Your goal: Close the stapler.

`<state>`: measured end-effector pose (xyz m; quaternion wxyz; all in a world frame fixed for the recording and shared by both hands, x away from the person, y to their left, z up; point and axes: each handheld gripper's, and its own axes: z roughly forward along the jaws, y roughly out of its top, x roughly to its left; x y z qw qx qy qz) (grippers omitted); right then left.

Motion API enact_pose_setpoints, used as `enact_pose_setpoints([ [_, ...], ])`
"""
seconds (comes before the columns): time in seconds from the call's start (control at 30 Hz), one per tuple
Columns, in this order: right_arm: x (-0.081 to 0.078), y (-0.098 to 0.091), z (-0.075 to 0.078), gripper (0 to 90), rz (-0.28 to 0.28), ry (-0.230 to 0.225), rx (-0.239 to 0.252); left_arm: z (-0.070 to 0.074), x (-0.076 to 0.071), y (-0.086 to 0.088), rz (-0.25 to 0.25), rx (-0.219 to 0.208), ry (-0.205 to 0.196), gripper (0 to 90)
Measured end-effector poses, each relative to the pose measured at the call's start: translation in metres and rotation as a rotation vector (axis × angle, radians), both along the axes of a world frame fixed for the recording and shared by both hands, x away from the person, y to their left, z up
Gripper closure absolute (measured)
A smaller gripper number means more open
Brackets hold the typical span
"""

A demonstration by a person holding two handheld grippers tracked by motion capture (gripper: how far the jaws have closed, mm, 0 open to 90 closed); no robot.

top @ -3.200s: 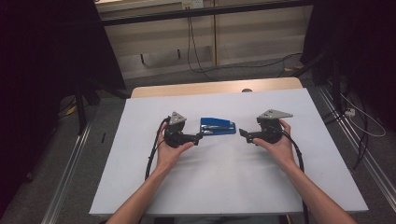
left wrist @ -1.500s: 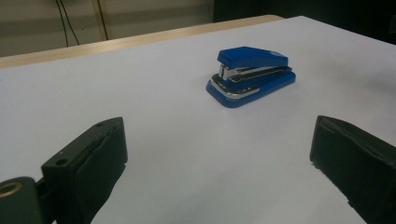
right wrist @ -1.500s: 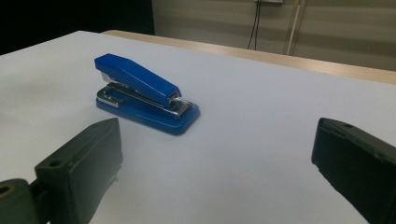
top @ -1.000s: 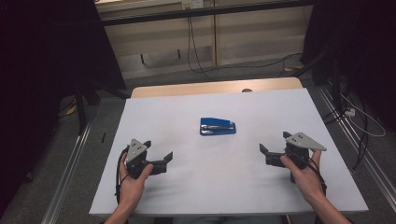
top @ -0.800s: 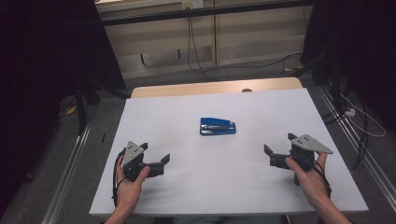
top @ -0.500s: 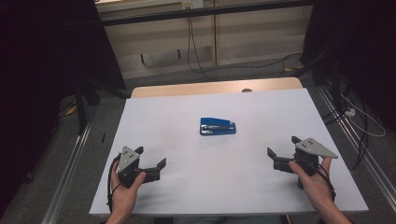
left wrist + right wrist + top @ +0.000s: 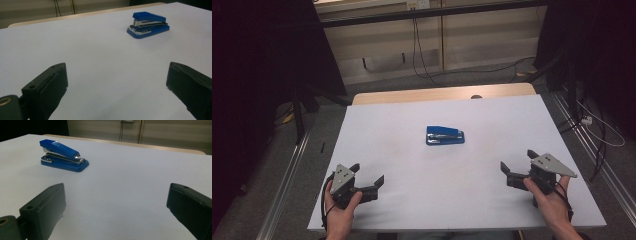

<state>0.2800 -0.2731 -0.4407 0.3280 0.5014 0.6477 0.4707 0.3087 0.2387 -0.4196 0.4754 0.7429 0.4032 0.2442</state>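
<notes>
Blue stapler (image 7: 445, 135) is left untouched mid-frame on the white counter (image 7: 402, 150), both the left hand-held gripper (image 7: 368, 176) and right hand-held gripper (image 7: 515, 165) held wide at the lower corners; a reach inward is judged next.

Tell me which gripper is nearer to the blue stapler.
Right, narrowly. The right gripper sits toward the table's near right corner from the stapler; the left gripper is toward the near left corner. Both are open, well apart from it.

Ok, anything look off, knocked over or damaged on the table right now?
Nothing stands out. The blue stapler sits flat and closed on the white table, apart from both grippers. The left gripper and right gripper are open and hold nothing.
</notes>
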Motion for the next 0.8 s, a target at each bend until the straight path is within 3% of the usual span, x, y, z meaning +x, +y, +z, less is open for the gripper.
enact_pose_setpoints([
  [0.13, -0.0032, 0.0044, 0.0002, 2.2, 0.014, -0.022, -0.009, 0.0005, -0.0018, -0.0007, -0.004, -0.008, 0.004, 3.9],
  [0.3, -0.0005, 0.0012, 0.0016, 2.2, 0.002, -0.039, 0.025, -0.0002, 0.0005, 0.0032, 0.012, -0.011, 0.005, 3.9],
  [0.7, 0.0023, 0.0003, -0.0011, 2.0, 0.014, -0.014, 0.024, -0.0004, 0.0025, 0.0066, 0.026, -0.027, 0.010, 4.1],
  [0.8, 0.0036, 0.0002, -0.0021, 2.0, 0.016, -0.006, 0.022, -0.0003, 0.0034, 0.0070, 0.051, -0.029, 0.006, 4.0],
])
